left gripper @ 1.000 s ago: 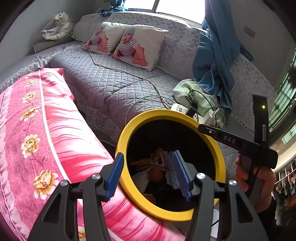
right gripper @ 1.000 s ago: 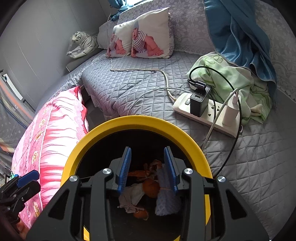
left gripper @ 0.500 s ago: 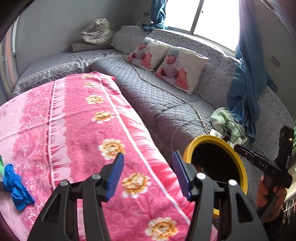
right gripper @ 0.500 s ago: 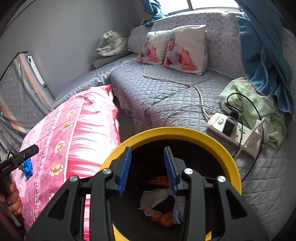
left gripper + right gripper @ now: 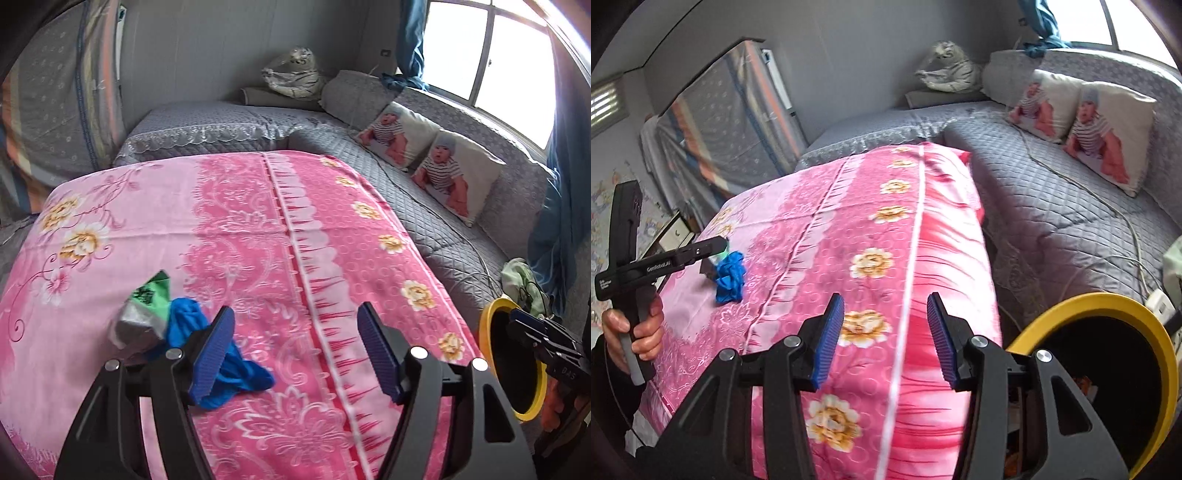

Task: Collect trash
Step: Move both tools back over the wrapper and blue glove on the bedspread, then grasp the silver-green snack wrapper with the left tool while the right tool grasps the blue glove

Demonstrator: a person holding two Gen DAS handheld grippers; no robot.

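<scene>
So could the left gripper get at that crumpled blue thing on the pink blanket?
Probably yes. The left gripper is open with nothing between its jaws, the blue crumpled piece lies just by its left finger, and only a green wrapper sits beside it.

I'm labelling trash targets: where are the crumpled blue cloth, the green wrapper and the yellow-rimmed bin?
crumpled blue cloth (image 5: pixel 186 325), left wrist view, upper bunched part
green wrapper (image 5: pixel 153 293), left wrist view, printed green face
yellow-rimmed bin (image 5: pixel 1097 301), right wrist view, top of rim

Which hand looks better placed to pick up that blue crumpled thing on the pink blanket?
Left. Its hand-held gripper is open right beside the blue scrap; the right hand-held gripper hangs near the yellow-rimmed bin.
</scene>
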